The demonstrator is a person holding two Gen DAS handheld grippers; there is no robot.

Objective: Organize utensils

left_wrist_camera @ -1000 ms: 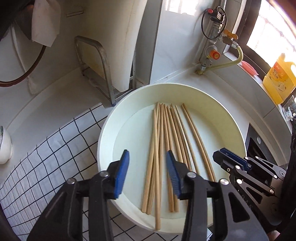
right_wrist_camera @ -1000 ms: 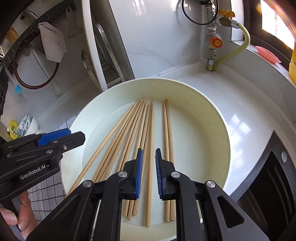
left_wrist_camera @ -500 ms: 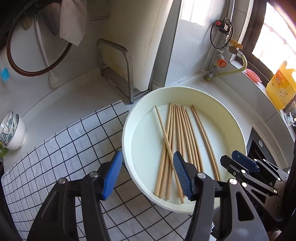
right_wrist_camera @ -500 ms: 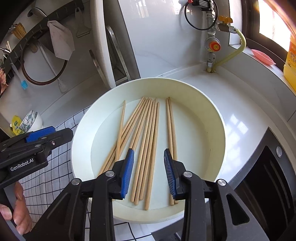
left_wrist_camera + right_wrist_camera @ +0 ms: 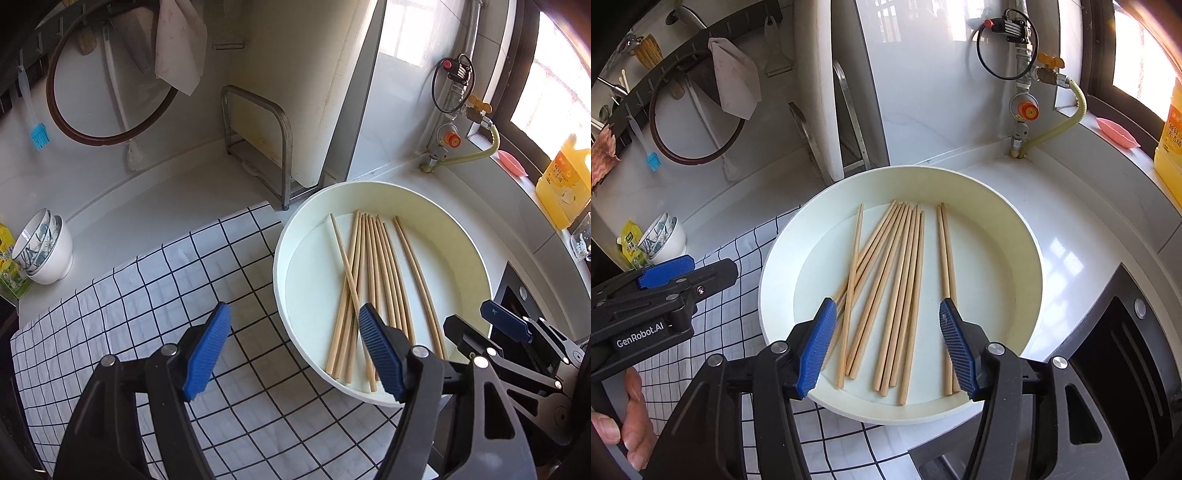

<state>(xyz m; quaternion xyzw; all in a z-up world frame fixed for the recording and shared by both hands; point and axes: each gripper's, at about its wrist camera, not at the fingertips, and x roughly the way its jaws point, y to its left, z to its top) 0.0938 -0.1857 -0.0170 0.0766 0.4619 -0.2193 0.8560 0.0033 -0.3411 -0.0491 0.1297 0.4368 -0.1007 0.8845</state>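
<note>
Claws come first: I hold two, one in each hand, and both have just been opening, with nothing gripped between the blue pads. My right claw (image 5: 886, 302) stands apart above the near side of one round white basin (image 5: 997, 195), and the chopsticks (image 5: 897, 295) lie flat on the basin floor below it. Seen through the gap, the near ends of the main bundle fall between my pads without touching them. I count about ten sticks in all, though where they overlap I cannot be exact. One stick (image 5: 851, 295) lies alone, crossing the left of the bundle at a slant. One pair (image 5: 945, 258) lies just apart on the right, its near ends hidden behind my right pad. My left claw (image 5: 293, 308) is wider apart and hangs over the basin's left rim and one black-and-white checked cloth (image 5: 147, 280), so the chopsticks lie off to its right, behind and past its right pad. White lettering (image 5: 644, 341) on the left claw's body reads "GenRobot.AI", and my hand (image 5: 624, 417) shows below it. Farther out on the white tabletop (image 5: 1089, 206), two patterned bowls (image 5: 40, 251) sit stacked at the far left. One yellow bottle (image 5: 561, 184) stands at the far right by the window, its label too small to read.
</note>
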